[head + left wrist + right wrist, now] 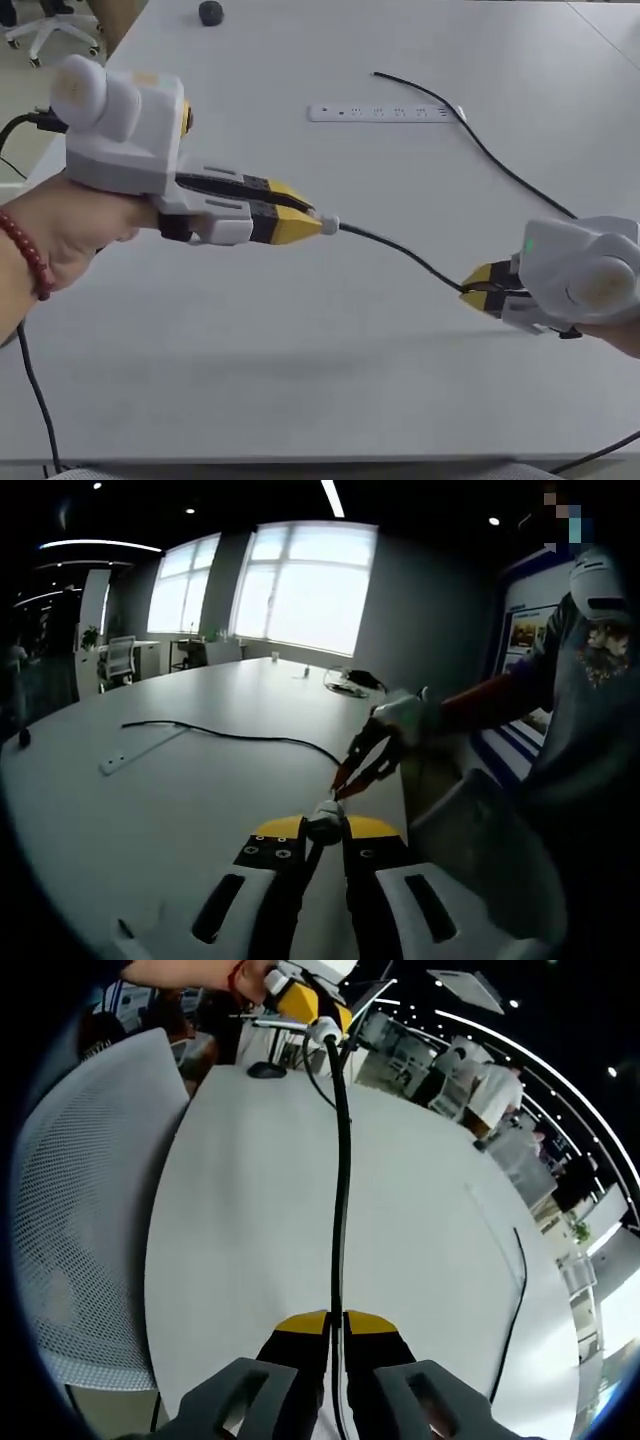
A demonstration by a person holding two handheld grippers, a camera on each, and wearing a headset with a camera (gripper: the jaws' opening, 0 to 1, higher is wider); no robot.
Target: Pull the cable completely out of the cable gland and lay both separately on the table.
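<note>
Jaws of the left hand-held gripper [318,222] are closed on the cable gland [329,224], a small pale fitting pinched at their very tips and held in the air above the white counter [300,380]. The left gripper view shows the same hold, with the gland seated between the yellow pads.

From the gland the cable [400,250] runs out to the right in a shallow sag, thin, black and round, and not pulled taut. It is not yet out of the gland.

At the right, the right hand-held gripper [475,287] is shut on the cable some way along from the gland, and its own view shows the cable passing between nearly closed jaws.

Beyond it a black lead [500,165] crosses the counter past a power strip [385,113]. Whether that is the tail of the same cable I cannot tell.

The gland looks light, hard and smooth, so it could twist or slip out of a tip grip. A hold square across its body seems safest. The cable looks soft and flexible with a rubbery jacket (good for friction, poor for pushing), so it will only answer to a pull. Taking it closer to the gland and drawing straight along the gland's axis should beat the seal's drag without kinking it.
</note>
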